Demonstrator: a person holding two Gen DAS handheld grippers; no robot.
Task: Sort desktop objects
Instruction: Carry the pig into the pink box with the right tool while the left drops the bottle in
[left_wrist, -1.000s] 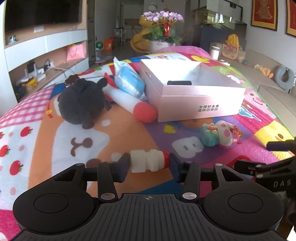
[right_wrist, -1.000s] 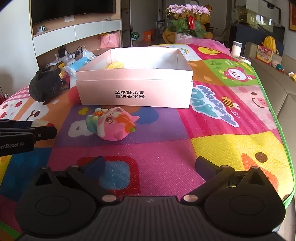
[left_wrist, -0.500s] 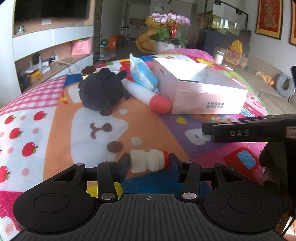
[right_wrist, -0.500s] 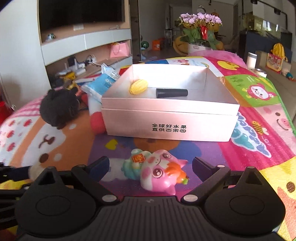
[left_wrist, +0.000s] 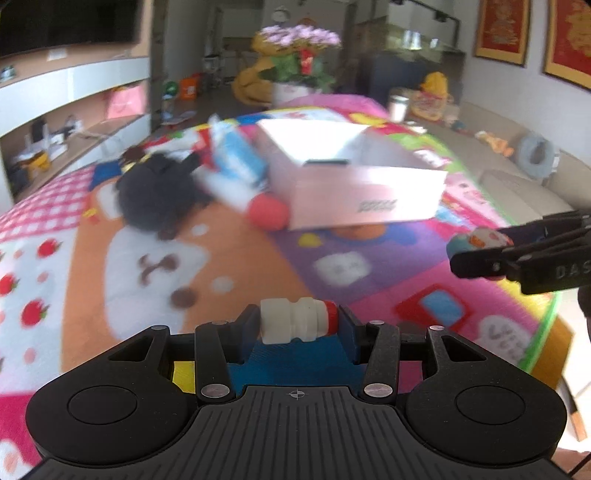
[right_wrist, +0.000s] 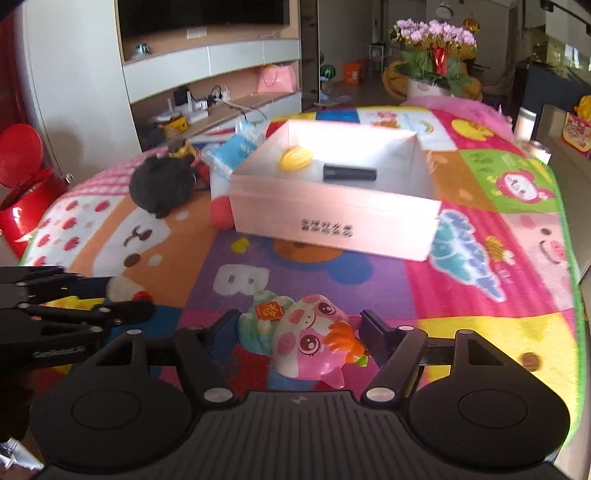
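Note:
My left gripper (left_wrist: 297, 325) is shut on a small white bottle with a red cap (left_wrist: 291, 320), held sideways above the mat. In the right wrist view a pink and teal pig toy (right_wrist: 306, 339) sits between the fingers of my right gripper (right_wrist: 299, 325). Its jaws are closing and both pads touch the toy, which hangs just off the mat. A pink open box (right_wrist: 332, 218) stands ahead, with a yellow toy (right_wrist: 295, 158) and a black cylinder (right_wrist: 349, 172) inside. The left wrist view shows the right gripper (left_wrist: 480, 251) at the right edge, with the toy in it.
A black plush (right_wrist: 162, 184), a blue tissue pack (left_wrist: 240, 155) and a white stick with a red tip (left_wrist: 266, 212) lie left of the box. The colourful mat ends at a green edge (right_wrist: 576, 280) on the right. A flower pot (right_wrist: 432, 86) stands behind.
My right gripper came forward over the pig toy, narrowed its jaws onto it and rose. My left gripper drifted a little with the bottle still in it.

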